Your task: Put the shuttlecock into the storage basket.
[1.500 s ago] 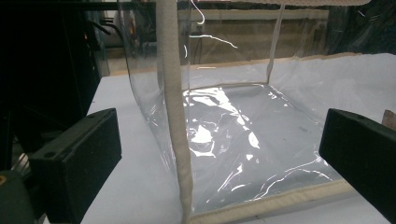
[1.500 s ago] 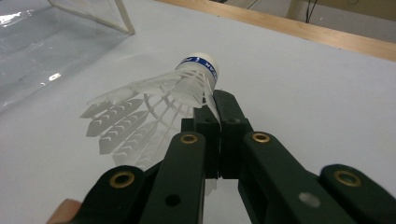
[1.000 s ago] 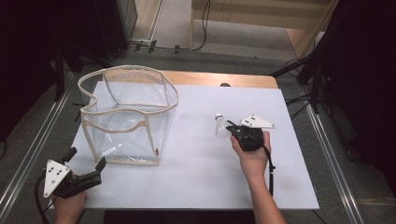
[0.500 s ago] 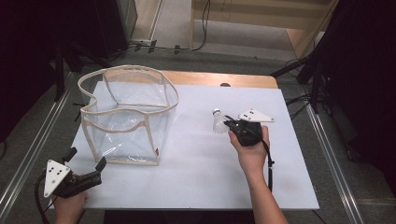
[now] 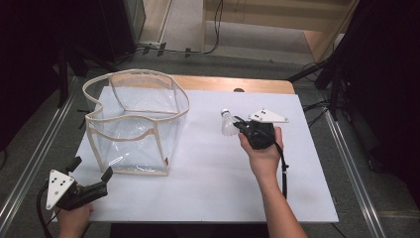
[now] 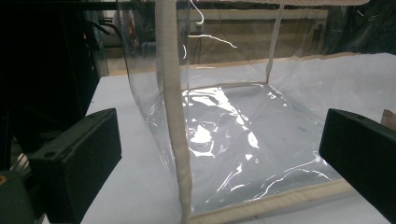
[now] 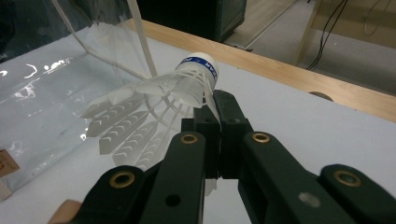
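Observation:
A white shuttlecock (image 5: pixel 228 125) (image 7: pixel 156 109) with a blue band on its cork hangs above the white table, cork end up. My right gripper (image 5: pixel 239 127) (image 7: pixel 215 112) is shut on the edge of its feather skirt, right of the table's middle. A clear plastic bag (image 5: pixel 134 119) (image 6: pixel 233 130) with cream trim stands open-topped at the left of the table. My left gripper (image 5: pixel 91 171) (image 6: pixel 219 154) is open near the front left corner, its jaws apart on either side of the bag's near corner seam (image 6: pixel 175 116), not touching it.
The white table top (image 5: pixel 208 173) has a wooden strip (image 5: pixel 233 84) along its far edge. Dark stands and cables lie on the floor beyond. Metal rails (image 5: pixel 29 148) run along both sides of the table.
My right gripper has risen a little with the shuttlecock and drifted slightly towards the bag. My left gripper has stayed where it was.

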Available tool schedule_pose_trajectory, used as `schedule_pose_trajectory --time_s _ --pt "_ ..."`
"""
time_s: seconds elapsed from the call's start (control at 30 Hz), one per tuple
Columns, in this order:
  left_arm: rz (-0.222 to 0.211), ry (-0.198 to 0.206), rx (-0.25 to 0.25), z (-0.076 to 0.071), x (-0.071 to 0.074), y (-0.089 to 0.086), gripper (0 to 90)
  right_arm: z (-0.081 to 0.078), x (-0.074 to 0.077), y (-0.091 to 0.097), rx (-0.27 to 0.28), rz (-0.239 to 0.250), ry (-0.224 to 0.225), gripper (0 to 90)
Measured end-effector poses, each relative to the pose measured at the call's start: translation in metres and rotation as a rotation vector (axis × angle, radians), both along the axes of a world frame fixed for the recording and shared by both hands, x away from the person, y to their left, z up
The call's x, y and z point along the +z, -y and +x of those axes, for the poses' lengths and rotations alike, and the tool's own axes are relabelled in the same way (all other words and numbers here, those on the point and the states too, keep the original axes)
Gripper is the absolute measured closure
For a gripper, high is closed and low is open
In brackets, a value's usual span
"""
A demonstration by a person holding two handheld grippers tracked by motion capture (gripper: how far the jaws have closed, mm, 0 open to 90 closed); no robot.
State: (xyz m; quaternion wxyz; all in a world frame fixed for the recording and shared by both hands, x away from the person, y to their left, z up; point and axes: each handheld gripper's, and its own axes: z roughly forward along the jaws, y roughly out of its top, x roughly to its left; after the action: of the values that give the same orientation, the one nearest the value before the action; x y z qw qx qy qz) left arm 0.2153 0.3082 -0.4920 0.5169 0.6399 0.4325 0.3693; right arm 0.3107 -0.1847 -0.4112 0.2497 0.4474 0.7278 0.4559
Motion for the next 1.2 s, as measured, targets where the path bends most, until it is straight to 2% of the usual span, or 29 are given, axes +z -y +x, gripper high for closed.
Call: schedule_pose_trajectory --time_s 1.2 --pt "0.001 0.000 -0.002 0.000 0.000 0.000 0.0 0.014 0.035 -0.024 0.044 0.019 0.031 86.7"
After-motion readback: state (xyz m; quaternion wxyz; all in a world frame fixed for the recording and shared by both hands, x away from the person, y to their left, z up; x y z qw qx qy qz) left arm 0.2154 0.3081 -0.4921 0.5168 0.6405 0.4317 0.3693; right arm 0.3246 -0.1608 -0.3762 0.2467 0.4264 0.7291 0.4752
